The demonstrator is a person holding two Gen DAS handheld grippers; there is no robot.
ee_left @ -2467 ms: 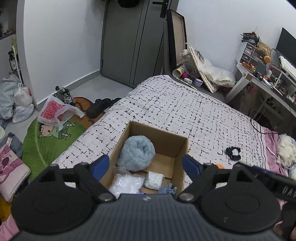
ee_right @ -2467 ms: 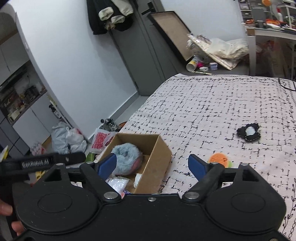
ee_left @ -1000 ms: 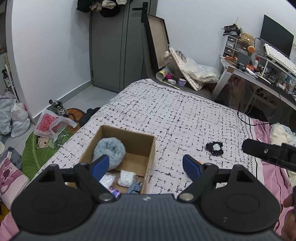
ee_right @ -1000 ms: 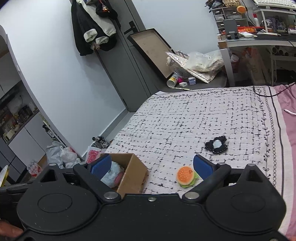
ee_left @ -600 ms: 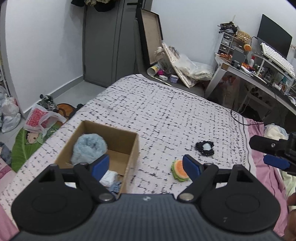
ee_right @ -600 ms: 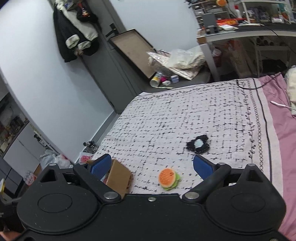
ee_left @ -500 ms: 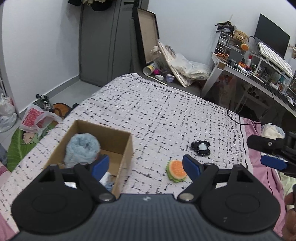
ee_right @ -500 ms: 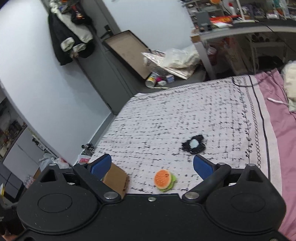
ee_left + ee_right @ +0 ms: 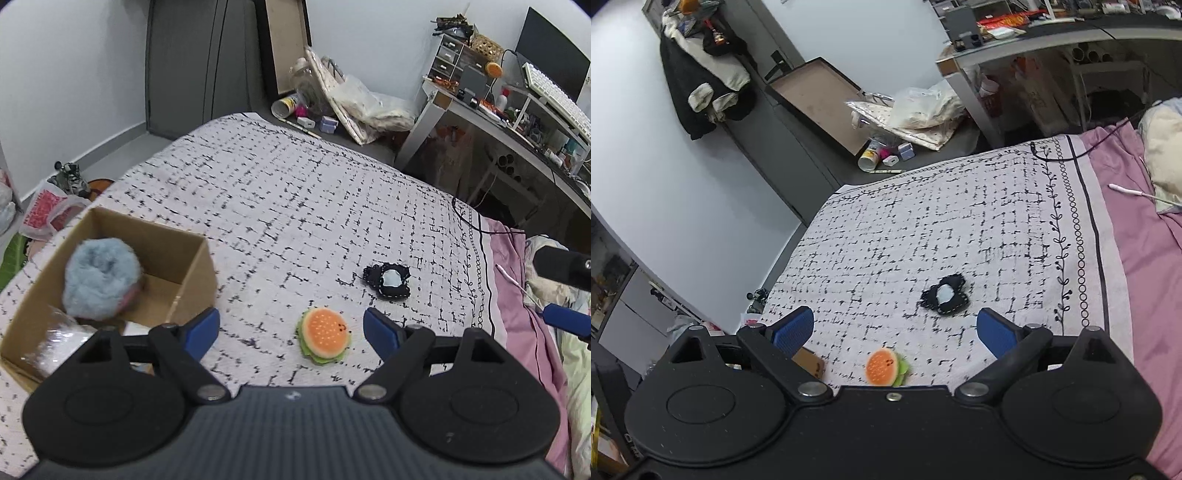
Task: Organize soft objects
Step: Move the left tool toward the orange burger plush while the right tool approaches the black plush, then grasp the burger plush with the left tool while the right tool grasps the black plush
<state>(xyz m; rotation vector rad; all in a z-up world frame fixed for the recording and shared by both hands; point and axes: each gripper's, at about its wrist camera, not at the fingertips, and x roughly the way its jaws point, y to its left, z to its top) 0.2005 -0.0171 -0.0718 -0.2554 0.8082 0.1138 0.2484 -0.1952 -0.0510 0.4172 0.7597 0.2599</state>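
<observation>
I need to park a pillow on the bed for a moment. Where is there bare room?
The checked blanket is bare beyond the black plush and cardboard box. Nearer, the burger plush and box crowd it.

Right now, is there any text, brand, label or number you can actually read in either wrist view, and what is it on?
None is legible.
Red-patterned plastic bag on the floor: its print is too blurred to read.
Can and small boxes by the wall: labels too small.
Cardboard box: no print visible.
</observation>
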